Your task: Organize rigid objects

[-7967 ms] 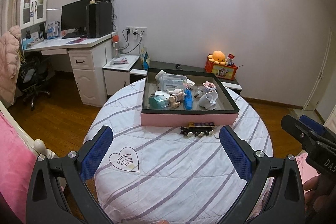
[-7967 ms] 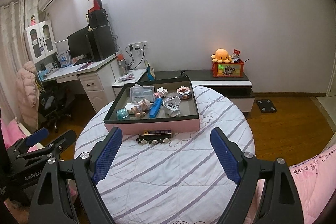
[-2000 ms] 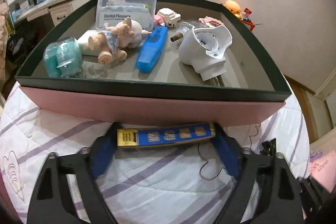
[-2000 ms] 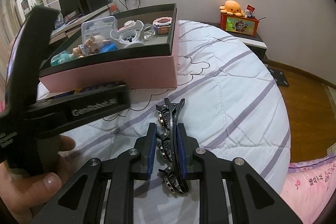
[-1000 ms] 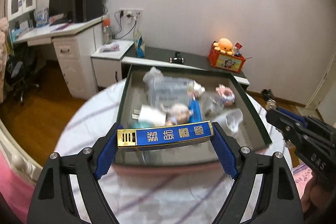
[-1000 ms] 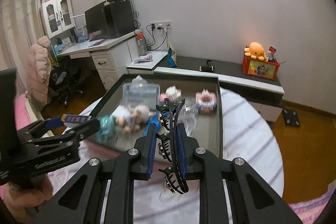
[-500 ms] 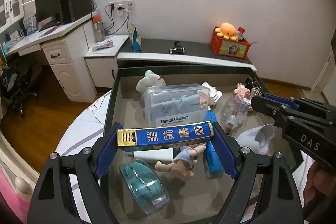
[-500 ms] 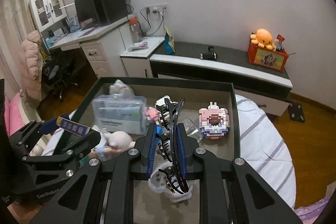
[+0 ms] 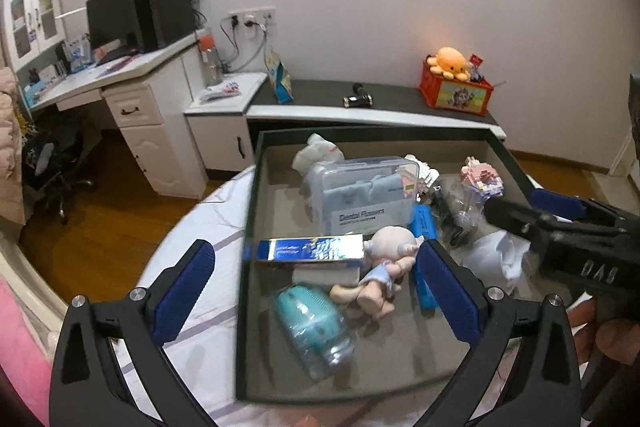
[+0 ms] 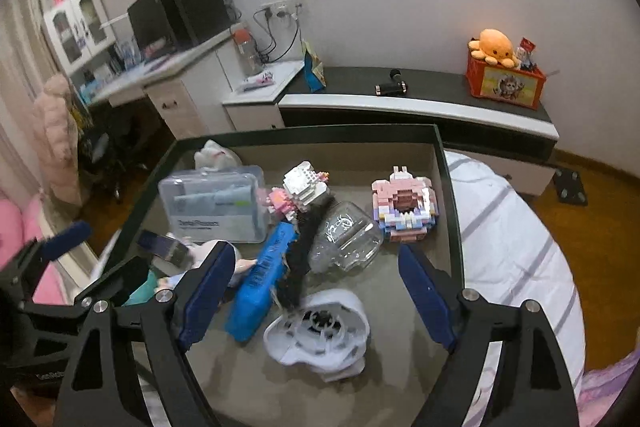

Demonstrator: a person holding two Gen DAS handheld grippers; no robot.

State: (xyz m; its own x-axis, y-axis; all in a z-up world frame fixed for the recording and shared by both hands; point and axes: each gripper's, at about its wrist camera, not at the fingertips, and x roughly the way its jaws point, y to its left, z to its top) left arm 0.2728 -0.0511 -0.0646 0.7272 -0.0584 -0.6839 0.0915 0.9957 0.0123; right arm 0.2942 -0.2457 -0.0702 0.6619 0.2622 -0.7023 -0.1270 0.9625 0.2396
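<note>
Now both sets of jaws have just opened wide, nothing gripped: left gripper (image 9: 316,291) has let go of the blue-gold box (image 9: 311,249), which sits ahead between its jaws in the tray (image 9: 250,227); right gripper (image 10: 316,293) has dropped the black hair clip (image 10: 302,255) between blue case (image 10: 262,281) and clear bottle (image 10: 346,237). Both drop-offs look done.

Dark green tray (image 10: 448,187), blue fingers (image 9: 452,295), striped white cloth (image 10: 516,235) (grey stripes)
</note>
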